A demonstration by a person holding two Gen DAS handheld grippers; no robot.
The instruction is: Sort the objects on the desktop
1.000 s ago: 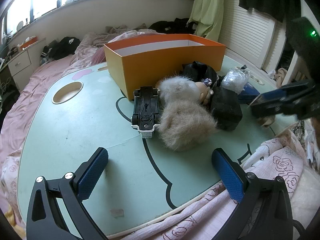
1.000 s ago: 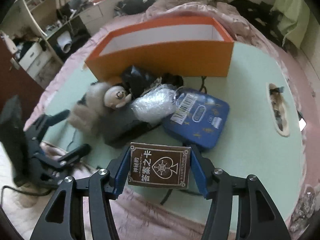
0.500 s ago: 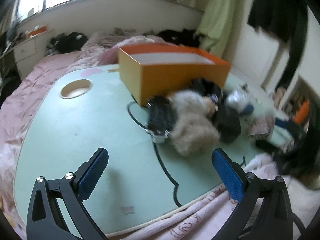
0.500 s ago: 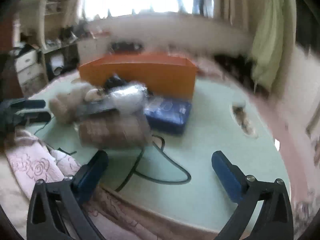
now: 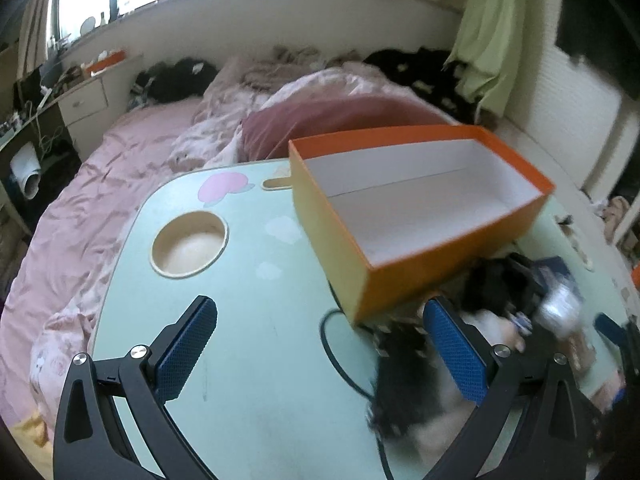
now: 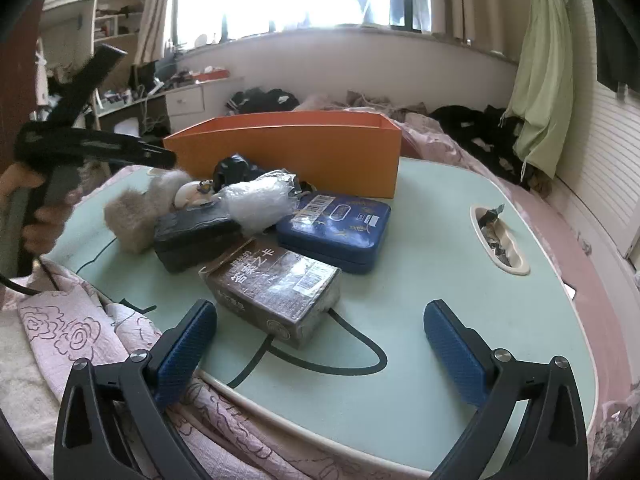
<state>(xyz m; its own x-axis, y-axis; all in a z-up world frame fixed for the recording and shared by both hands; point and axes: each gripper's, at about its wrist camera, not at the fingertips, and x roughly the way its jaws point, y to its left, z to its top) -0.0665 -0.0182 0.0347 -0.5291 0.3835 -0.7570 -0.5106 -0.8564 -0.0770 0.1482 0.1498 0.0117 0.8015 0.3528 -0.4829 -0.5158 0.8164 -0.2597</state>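
Note:
An empty orange box [image 5: 420, 216] [image 6: 288, 152] stands on the pale green table [image 5: 256, 360] [image 6: 440, 280]. In front of it lie a furry doll [image 6: 140, 208], a black case [image 6: 192, 236], a clear plastic bag [image 6: 260, 200], a blue tin [image 6: 340, 228] and a brown card box [image 6: 276, 284]. My right gripper [image 6: 320, 344] stands open just behind the brown card box, nothing between its fingers. My left gripper [image 5: 320, 348] is open over the table's left part, beside the orange box's near corner; the blurred pile [image 5: 500, 340] lies by its right finger.
A round cup recess [image 5: 188, 244] is set in the table at the left. A slot [image 6: 500, 240] with wrappers sits at the table's right. A hand [image 6: 36, 216] holds the left gripper's handle. Pink bedding [image 5: 120, 168] surrounds the table; a floral quilt [image 6: 72, 328] lies at the front.
The right gripper opened and the brown card box now lies on the table in front of it. The left gripper swung left and up; the orange box's inside now shows.

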